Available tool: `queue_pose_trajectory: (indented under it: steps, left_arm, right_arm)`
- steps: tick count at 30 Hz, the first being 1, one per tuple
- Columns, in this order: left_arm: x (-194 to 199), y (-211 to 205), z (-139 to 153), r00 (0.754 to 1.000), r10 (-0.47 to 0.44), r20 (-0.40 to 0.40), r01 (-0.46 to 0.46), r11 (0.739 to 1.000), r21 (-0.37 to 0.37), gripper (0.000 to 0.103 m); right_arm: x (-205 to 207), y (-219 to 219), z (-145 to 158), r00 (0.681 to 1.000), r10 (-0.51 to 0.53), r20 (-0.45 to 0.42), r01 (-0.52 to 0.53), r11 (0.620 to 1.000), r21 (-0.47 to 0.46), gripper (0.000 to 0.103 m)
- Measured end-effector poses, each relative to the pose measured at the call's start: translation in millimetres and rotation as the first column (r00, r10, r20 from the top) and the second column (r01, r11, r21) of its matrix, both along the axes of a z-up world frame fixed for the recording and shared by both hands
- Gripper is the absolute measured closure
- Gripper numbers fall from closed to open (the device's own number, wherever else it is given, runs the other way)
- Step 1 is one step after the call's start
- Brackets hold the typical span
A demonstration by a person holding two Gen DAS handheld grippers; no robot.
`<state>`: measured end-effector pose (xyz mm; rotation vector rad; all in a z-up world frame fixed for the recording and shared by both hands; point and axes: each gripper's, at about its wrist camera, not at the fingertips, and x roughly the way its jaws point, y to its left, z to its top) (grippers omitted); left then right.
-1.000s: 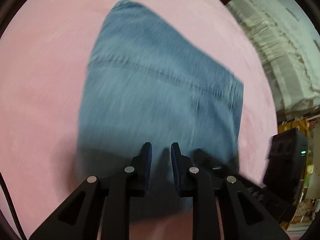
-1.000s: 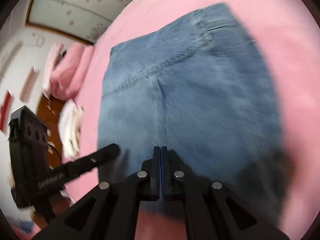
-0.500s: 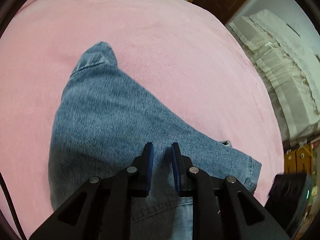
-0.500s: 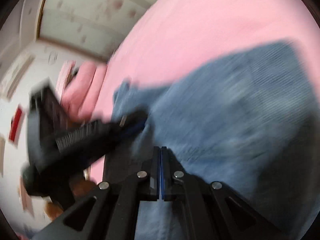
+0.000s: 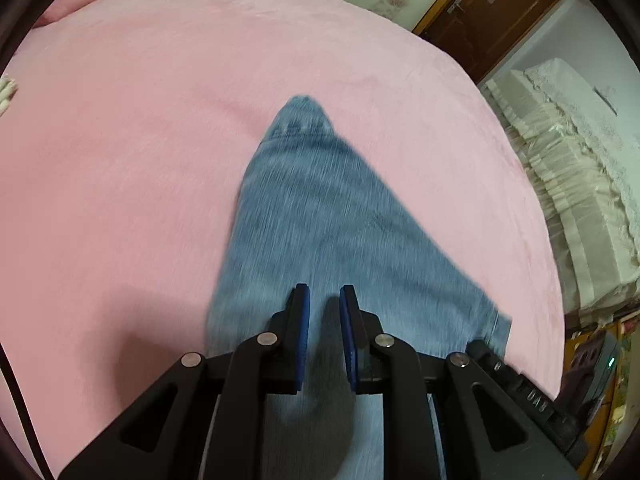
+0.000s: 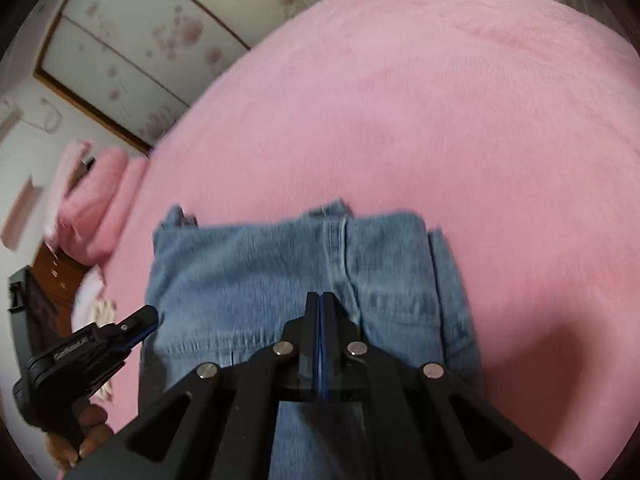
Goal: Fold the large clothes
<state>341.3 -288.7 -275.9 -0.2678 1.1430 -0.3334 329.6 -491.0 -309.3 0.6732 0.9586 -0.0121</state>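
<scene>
Blue denim jeans [image 5: 316, 216] lie folded on a pink bed cover [image 5: 132, 132]. In the left wrist view they taper away from me to a narrow far end. My left gripper [image 5: 324, 300] hovers over their near part, jaws a small gap apart with nothing pinched. In the right wrist view the jeans [image 6: 260, 272] form a flat rectangle with a seam down the middle. My right gripper [image 6: 321, 300] is over their near edge, pads shut together with no cloth seen between them. The left gripper's tip [image 6: 146, 318] sits at the jeans' left edge.
The pink bed cover [image 6: 420, 100] spreads wide beyond the jeans. Pink pillows [image 6: 92, 208] lie at the left. A white lace-covered piece [image 5: 568, 160] and a brown door [image 5: 488, 12] stand past the bed. A hand [image 6: 88, 440] holds the left gripper.
Both cameras have drawn back and tilted up, so the jeans look smaller and lower and more bed shows. The left jaws keep their small gap; the right stays shut.
</scene>
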Motion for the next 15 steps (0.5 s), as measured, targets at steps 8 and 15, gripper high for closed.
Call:
queue_pose_trajectory:
  steps: [8,15]
  left_arm:
    - [-79,13,17,0.998,-0.058,0.019,0.054,0.982,0.182,0.088]
    - [-145,18,12,0.988,-0.105,-0.111,0.139,0.919,0.369,0.071]
  right_arm:
    - [-71,11,2,0.987,0.035,-0.158,-0.051,0.994,-0.097,0.103]
    - [-130,22,18,0.966,0.058,-0.251,-0.094,0.986,-0.135,0.103]
